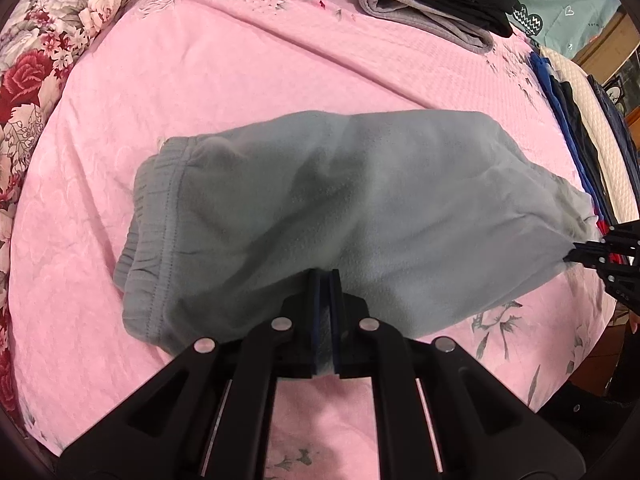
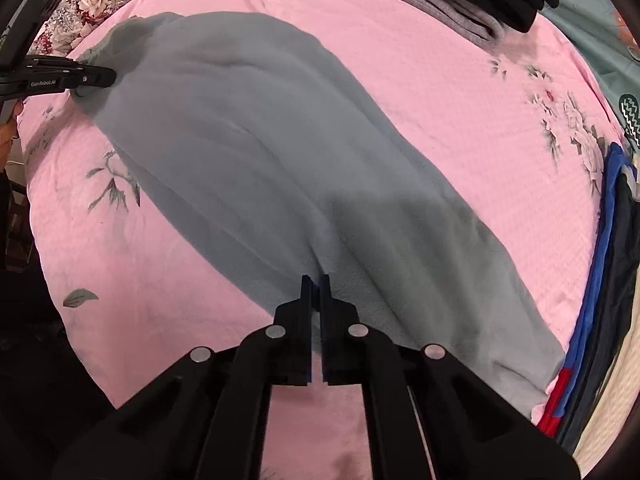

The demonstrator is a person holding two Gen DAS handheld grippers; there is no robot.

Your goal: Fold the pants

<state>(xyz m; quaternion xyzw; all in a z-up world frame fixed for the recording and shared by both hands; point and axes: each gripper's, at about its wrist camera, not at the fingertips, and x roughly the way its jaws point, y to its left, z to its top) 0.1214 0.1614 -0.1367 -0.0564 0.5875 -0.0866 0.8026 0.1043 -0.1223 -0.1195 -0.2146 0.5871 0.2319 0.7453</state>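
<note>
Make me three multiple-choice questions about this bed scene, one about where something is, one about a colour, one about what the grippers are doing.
1. Where is the folded pile with a black garment on a grey one?
A. At the far edge of the bed
B. Under the pants
C. On the floor

2. What colour are the pants being folded?
A. Red
B. Grey-blue
C. White

3. What state are the two grippers in?
A. Both wide open
B. One open
C. Both shut on the pants

Answers: 1 A, it lies beyond the pants on the pink bedspread. 2 B, the fleece looks grey-blue. 3 C, left gripper and right gripper each pinch the fabric.
</note>
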